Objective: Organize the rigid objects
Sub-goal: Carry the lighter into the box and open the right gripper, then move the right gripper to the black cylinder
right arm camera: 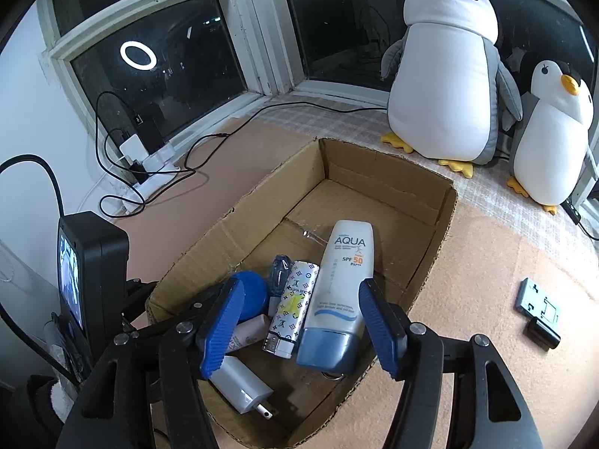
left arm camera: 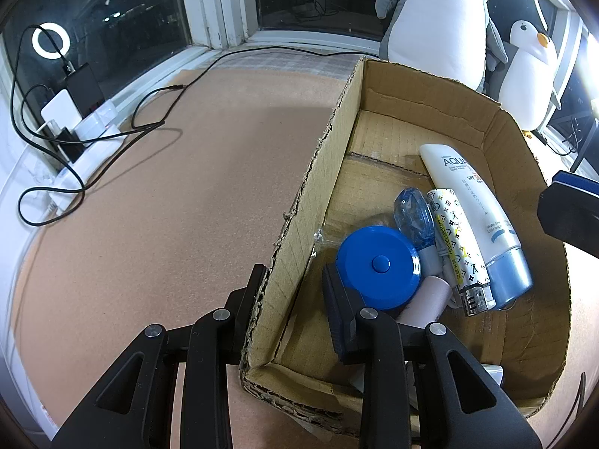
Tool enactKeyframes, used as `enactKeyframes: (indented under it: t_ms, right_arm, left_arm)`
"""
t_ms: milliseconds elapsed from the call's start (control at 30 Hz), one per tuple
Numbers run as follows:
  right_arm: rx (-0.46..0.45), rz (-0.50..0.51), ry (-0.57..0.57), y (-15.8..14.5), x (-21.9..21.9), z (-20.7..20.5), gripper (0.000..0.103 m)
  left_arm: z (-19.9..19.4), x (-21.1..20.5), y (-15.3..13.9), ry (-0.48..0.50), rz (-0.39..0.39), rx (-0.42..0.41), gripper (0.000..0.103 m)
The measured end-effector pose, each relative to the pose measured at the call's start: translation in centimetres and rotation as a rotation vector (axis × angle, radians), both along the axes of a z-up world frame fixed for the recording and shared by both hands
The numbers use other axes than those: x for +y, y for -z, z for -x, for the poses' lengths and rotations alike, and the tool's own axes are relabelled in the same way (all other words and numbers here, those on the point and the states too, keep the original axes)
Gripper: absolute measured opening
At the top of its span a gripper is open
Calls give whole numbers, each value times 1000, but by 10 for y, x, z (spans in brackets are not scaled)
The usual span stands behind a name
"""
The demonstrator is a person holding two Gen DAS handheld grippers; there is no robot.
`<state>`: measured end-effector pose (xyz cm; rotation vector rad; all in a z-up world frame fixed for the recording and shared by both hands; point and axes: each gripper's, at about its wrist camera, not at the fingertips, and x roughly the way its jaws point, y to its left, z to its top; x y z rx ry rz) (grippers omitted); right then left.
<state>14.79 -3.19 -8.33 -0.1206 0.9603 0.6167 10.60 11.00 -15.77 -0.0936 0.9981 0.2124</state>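
A cardboard box [right arm camera: 441, 202] was seen lying open on a pinkish-brown mat [left arm camera: 149, 205], and the gathered objects were held inside it. A white sunscreen tube [right arm camera: 344, 284] with a blue cap was laid along the box floor, its cap toward the near wall. Just beside it a patterned lighter [right arm camera: 292, 307] was laid, touching the tube's side. A small clear blue item [right arm camera: 279, 273] was lodged next to the lighter, and a round blue tape measure [left arm camera: 378, 262] was set against it. A pale pink tube [right arm camera: 251, 331] was partly hidden under the tape measure, and a white plug adapter [right arm camera: 243, 389] was lying in the near corner.

The left gripper [left arm camera: 295, 292] was clamped on the box's side wall, one finger outside and one inside. The right gripper [right arm camera: 299, 333] was held above the sunscreen tube with its blue pads [right arm camera: 221, 333] spread wide on either side and apart from it.

Outside the box, two plush penguins [right arm camera: 445, 75] were stood by the window, and a small grey card [right arm camera: 539, 301] with a black block was left on the mat.
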Motion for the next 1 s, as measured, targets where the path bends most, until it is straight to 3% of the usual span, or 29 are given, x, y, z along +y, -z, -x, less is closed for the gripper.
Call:
enactKeyframes:
  t_ms: [667,1000]
  right_arm:
    - [5,-42,83,-5,-41,-2,63]
    - [-13,-72,138,-10,-88,-6,63]
  left_arm:
    - [0,0,0,1,-1,1,29]
    - [0,0,0,0,-1,0,29]
